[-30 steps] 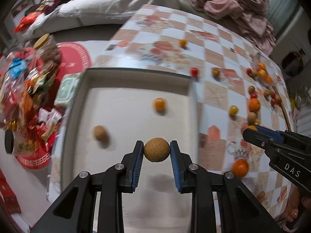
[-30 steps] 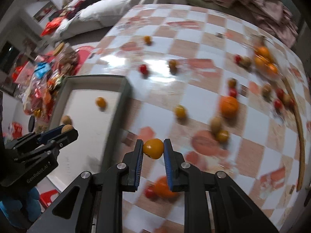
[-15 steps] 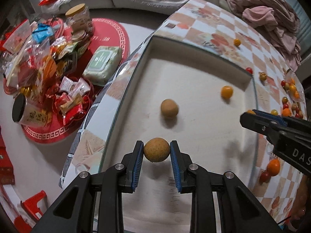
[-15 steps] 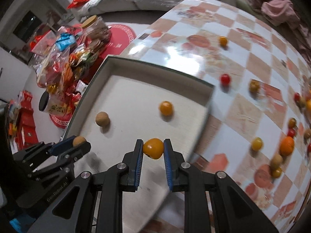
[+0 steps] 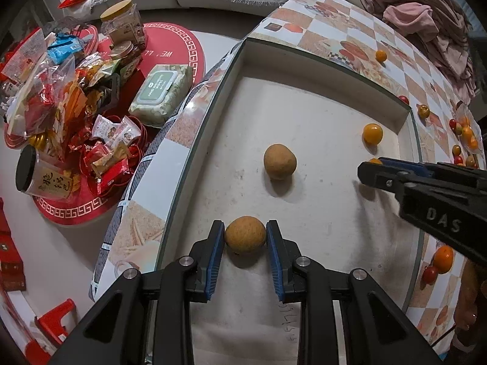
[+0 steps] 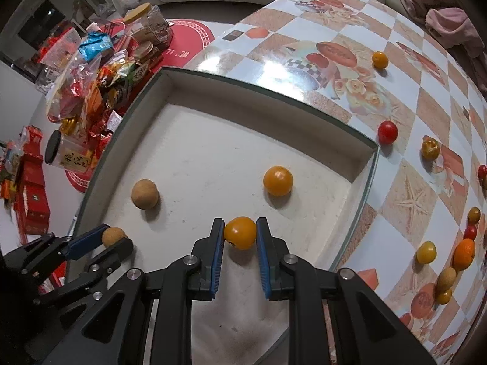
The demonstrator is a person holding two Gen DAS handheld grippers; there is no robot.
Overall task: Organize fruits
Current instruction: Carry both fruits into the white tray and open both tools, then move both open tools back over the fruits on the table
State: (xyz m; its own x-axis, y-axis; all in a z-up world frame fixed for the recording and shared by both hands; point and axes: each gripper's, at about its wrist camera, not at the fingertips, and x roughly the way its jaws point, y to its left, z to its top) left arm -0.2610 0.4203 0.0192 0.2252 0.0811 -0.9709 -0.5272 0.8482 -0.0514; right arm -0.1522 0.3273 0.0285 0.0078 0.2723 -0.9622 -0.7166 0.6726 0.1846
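Two fruits are held over the tray [image 5: 234, 70], apparently sorted by kind: a brown fruit [image 5: 245, 234] is pinched by the left gripper [image 5: 245, 237] near a matching one [image 5: 279, 161] on the tray floor, while an orange fruit [image 6: 240, 232] is clamped by the right gripper [image 6: 240, 234] beside a similar orange one [image 6: 278, 180]. More fruit is left scattered on the checkered table [image 6: 404, 91].
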